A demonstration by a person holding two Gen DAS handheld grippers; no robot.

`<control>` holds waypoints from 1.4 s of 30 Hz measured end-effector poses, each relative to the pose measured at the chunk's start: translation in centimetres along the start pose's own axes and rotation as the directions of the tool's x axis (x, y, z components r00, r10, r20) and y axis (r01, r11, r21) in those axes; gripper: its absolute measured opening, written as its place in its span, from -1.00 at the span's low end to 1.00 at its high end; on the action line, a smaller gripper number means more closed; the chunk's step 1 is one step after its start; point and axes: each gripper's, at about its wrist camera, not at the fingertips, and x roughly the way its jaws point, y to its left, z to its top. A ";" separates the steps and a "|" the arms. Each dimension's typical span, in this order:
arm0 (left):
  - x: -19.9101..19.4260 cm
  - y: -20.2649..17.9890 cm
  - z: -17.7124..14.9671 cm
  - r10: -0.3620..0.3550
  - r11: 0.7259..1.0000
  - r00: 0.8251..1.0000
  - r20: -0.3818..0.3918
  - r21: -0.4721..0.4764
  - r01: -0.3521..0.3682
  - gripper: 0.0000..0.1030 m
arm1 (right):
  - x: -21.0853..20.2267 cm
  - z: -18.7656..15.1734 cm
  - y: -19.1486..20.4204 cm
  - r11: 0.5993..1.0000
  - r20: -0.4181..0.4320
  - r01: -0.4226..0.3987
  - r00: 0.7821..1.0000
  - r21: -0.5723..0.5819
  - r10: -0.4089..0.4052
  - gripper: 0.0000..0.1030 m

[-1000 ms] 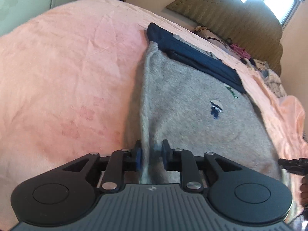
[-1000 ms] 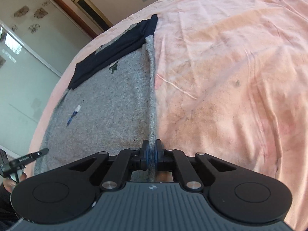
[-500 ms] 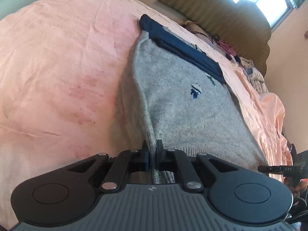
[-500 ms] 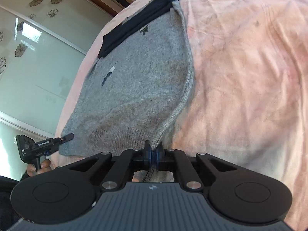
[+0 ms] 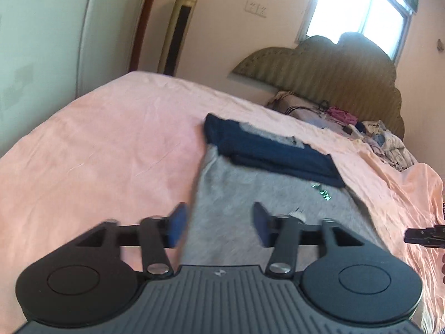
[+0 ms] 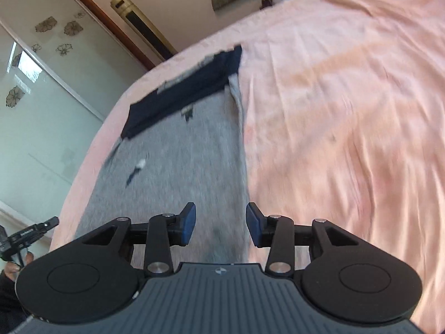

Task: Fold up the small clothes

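Observation:
A small grey knit sweater (image 5: 267, 194) with a navy band (image 5: 272, 153) at its far end lies flat on the pink bedsheet (image 5: 111, 153). It also shows in the right wrist view (image 6: 178, 172), navy band (image 6: 183, 89) far. My left gripper (image 5: 218, 226) is open and empty above the sweater's near left edge. My right gripper (image 6: 221, 224) is open and empty above the sweater's near right edge. Each gripper's tip shows at the side of the other view: the right gripper (image 5: 425, 236) and the left gripper (image 6: 30, 231).
An olive headboard (image 5: 319, 69) stands at the far end, with a pile of clothes (image 5: 347, 122) below it. A gold tower unit (image 5: 180, 27) and glass wardrobe doors (image 6: 41, 83) stand beyond the bed. The pink sheet (image 6: 347, 111) spreads wide to the right.
Both grippers were shut on the sweater's near hem corners. They have let go, opened wide and lifted, and the sweater now lies flat.

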 end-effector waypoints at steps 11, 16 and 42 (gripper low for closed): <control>13.0 -9.8 -6.1 0.165 0.952 0.980 -0.111 0.278 -0.129 0.84 | 20.2 1.3 10.3 0.890 0.108 0.356 0.935 -0.284 -0.339 1.00; 12.8 -9.4 -6.1 0.154 0.958 0.980 -0.125 0.260 -0.117 0.98 | 18.3 -1.1 10.1 0.864 0.160 0.414 0.910 -0.288 -0.383 1.00; 8.6 -9.4 -8.7 0.149 0.956 0.981 -0.128 0.274 -0.110 1.00 | 14.4 -6.0 10.7 0.856 0.174 0.438 0.898 -0.275 -0.404 1.00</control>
